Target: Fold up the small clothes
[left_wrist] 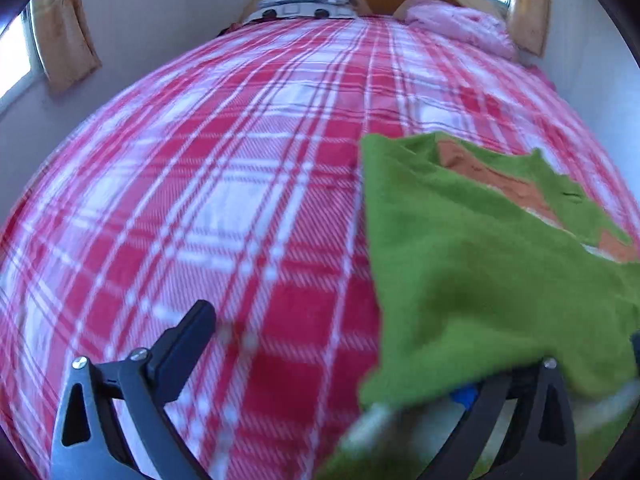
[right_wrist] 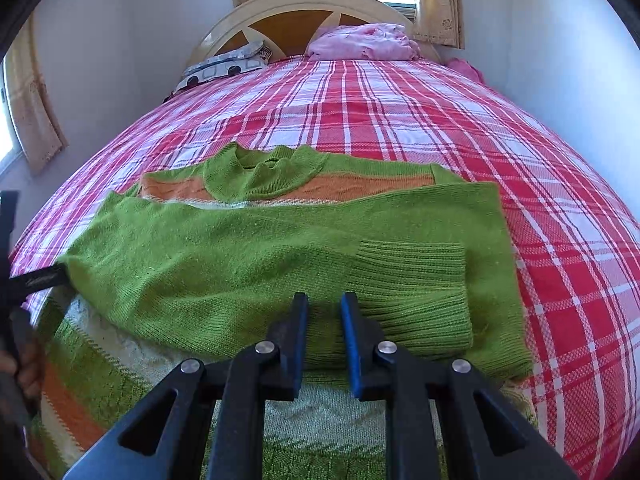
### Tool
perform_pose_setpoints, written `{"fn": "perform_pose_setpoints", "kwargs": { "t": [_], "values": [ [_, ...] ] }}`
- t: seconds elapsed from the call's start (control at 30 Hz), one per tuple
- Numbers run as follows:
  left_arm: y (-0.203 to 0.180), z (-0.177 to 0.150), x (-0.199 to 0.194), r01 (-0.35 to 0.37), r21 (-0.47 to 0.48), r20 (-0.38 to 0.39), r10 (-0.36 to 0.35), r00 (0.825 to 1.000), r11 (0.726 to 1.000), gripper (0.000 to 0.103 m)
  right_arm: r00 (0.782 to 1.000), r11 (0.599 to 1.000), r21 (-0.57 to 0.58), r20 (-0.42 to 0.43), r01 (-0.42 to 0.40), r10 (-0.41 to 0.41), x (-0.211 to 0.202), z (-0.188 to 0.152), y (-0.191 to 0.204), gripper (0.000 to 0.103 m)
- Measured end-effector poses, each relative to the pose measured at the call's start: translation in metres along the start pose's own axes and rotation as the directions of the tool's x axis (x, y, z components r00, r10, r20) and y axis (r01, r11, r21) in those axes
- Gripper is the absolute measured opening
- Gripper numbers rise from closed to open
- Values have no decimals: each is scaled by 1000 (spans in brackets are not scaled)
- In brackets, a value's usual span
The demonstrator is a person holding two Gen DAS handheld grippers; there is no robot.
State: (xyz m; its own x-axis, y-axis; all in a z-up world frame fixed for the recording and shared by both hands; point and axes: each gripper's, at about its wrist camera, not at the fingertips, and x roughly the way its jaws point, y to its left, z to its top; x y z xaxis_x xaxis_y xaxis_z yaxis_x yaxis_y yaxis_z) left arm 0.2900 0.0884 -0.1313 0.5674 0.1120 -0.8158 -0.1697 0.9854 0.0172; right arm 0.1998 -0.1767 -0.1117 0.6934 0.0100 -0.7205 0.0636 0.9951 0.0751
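The green sweater (right_wrist: 280, 248) lies crosswise on the plaid bed (right_wrist: 400, 120), long axis left-right, its ribbed cuff (right_wrist: 412, 280) just past the right gripper (right_wrist: 324, 308) — jaws nearly closed, gripping nothing — while the left gripper (left_wrist: 360, 360), jaws spread wide, sits under the sweater's left edge.

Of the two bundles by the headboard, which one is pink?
The pink bundle on the right of the headboard; the patterned pillow on the left is grey and white.

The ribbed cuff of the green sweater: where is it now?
In the right wrist view, the ribbed cuff lies folded across the green sweater, just beyond the right gripper.
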Motion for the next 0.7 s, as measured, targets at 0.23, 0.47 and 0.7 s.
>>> {"fn": "perform_pose_setpoints", "kwargs": {
  "t": [0.23, 0.47, 0.7],
  "values": [
    [24, -9, -15, -7, 118, 52, 1, 999, 993, 103, 1000, 1000, 21, -5, -5, 5, 2, 0, -5, 18],
    [22, -21, -31, 38, 250, 53, -53, 997, 967, 103, 1000, 999, 29, -6, -12, 13, 3, 1, -4, 18],
    [34, -26, -74, 191, 246, 75, -216, 974, 950, 103, 999, 998, 55, 21, -43, 42, -7, 2, -9, 18]
  ]
}}
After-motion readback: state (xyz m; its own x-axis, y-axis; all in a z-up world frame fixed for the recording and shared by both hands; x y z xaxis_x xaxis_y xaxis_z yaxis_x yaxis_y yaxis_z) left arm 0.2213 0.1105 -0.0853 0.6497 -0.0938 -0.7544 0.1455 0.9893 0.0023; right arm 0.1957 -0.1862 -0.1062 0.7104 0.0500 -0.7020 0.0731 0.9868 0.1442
